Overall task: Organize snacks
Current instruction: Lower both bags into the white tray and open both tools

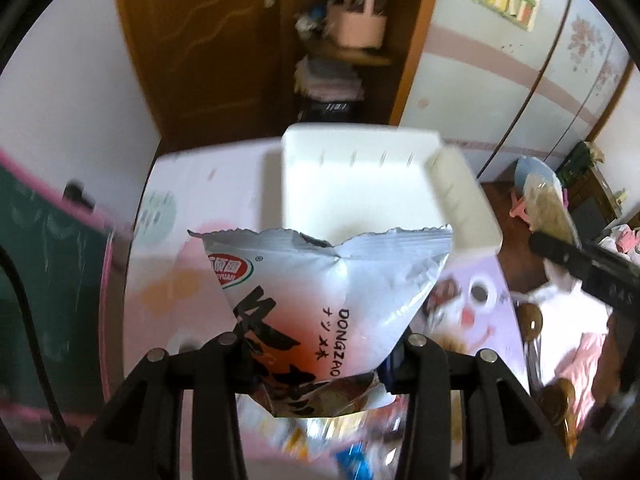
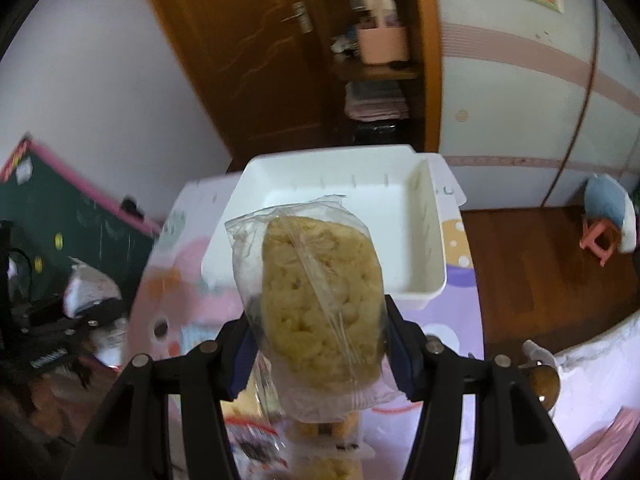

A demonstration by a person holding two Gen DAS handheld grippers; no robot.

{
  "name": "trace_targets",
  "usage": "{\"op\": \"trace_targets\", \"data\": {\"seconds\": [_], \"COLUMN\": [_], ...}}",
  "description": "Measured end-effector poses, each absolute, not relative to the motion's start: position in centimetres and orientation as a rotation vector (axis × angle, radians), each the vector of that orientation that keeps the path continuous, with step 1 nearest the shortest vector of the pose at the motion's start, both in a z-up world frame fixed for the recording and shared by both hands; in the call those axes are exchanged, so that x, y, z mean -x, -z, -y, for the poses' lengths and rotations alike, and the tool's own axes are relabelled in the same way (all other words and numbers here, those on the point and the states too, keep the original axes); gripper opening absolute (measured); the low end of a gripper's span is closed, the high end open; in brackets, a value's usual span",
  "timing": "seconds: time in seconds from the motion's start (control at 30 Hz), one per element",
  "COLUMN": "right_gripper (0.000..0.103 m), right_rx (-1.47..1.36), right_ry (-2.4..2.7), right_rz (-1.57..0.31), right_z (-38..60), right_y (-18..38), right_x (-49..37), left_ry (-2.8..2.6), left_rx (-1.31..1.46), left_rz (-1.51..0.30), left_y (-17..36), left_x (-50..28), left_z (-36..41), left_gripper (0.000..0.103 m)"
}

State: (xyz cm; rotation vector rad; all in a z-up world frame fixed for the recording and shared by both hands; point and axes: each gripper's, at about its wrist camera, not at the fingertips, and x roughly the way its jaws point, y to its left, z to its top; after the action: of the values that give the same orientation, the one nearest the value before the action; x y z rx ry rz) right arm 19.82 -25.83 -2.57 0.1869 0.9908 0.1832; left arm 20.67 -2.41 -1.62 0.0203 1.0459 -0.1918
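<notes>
My left gripper point(image 1: 320, 364) is shut on a white and red snack packet point(image 1: 320, 300) printed DONGZAO, held up just in front of an empty white plastic bin point(image 1: 360, 184). My right gripper point(image 2: 320, 340) is shut on a clear bag holding a yellow puffed rice cake point(image 2: 320, 300), held above the table near the same white bin point(image 2: 424, 248). The right gripper with its rice cake also shows at the right edge of the left wrist view point(image 1: 548, 208). More snack packets point(image 2: 280, 448) lie on the table below the grippers.
The bin stands on a small table with a pink and purple cartoon cover point(image 2: 192, 292). A brown wooden door and shelf point(image 2: 360, 60) are behind. A dark green and pink board point(image 2: 80, 216) is at the left. A wooden floor point(image 2: 540, 272) lies to the right.
</notes>
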Motion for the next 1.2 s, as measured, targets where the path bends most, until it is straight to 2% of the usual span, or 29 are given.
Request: {"op": "trace_targets", "data": {"seconds": [0.2, 0.57, 0.6, 0.63, 0.67, 0.7, 0.73, 0.77, 0.87, 1.03, 1.2], "right_gripper": [0.056, 0.057, 0.057, 0.057, 0.057, 0.058, 0.058, 0.058, 0.06, 0.072, 0.076], "right_rx": [-0.259, -0.275, -0.268, -0.253, -0.25, -0.248, -0.247, -0.247, -0.269, -0.265, -0.267], "right_ry": [-0.093, 0.024, 0.031, 0.04, 0.044, 0.051, 0.065, 0.083, 0.085, 0.081, 0.067], "right_rz": [-0.992, -1.084, -1.091, -1.101, -1.108, -1.118, -1.124, -1.13, -1.149, -1.138, -1.113], "right_z": [26.7, 26.5, 26.3, 26.1, 26.0, 25.9, 26.0, 26.2, 26.7, 26.9, 26.8], "right_y": [3.0, 8.4, 8.8, 9.3, 9.5, 10.0, 10.3, 10.5, 11.2, 11.2, 10.9], "right_x": [-24.4, -31.4, -31.8, -32.2, -32.7, -33.1, -33.2, -33.4, -33.4, -32.8, -32.7], "left_ry": [0.217, 0.219, 0.222, 0.228, 0.231, 0.209, 0.185, 0.178, 0.176, 0.167, 0.174], "left_rx": [-0.046, -0.081, -0.085, -0.088, -0.088, -0.095, -0.102, -0.1, -0.069, -0.045, -0.026], "left_rz": [-1.045, -1.142, -1.147, -1.155, -1.16, -1.157, -1.149, -1.147, -1.167, -1.145, -1.087], "left_y": [2.8, 9.6, 10.0, 10.4, 10.7, 10.9, 11.0, 11.2, 11.9, 11.5, 10.1], "left_x": [-27.9, -35.7, -35.9, -36.2, -36.4, -36.6, -36.7, -36.9, -37.3, -36.9, -36.0], "left_z": [6.9, 10.0, 10.2, 10.5, 10.6, 10.7, 10.7, 10.7, 10.1, 9.3, 8.6], "left_gripper": [0.041, 0.042, 0.043, 0.054, 0.071, 0.076, 0.086, 0.091, 0.092, 0.092, 0.092]}}
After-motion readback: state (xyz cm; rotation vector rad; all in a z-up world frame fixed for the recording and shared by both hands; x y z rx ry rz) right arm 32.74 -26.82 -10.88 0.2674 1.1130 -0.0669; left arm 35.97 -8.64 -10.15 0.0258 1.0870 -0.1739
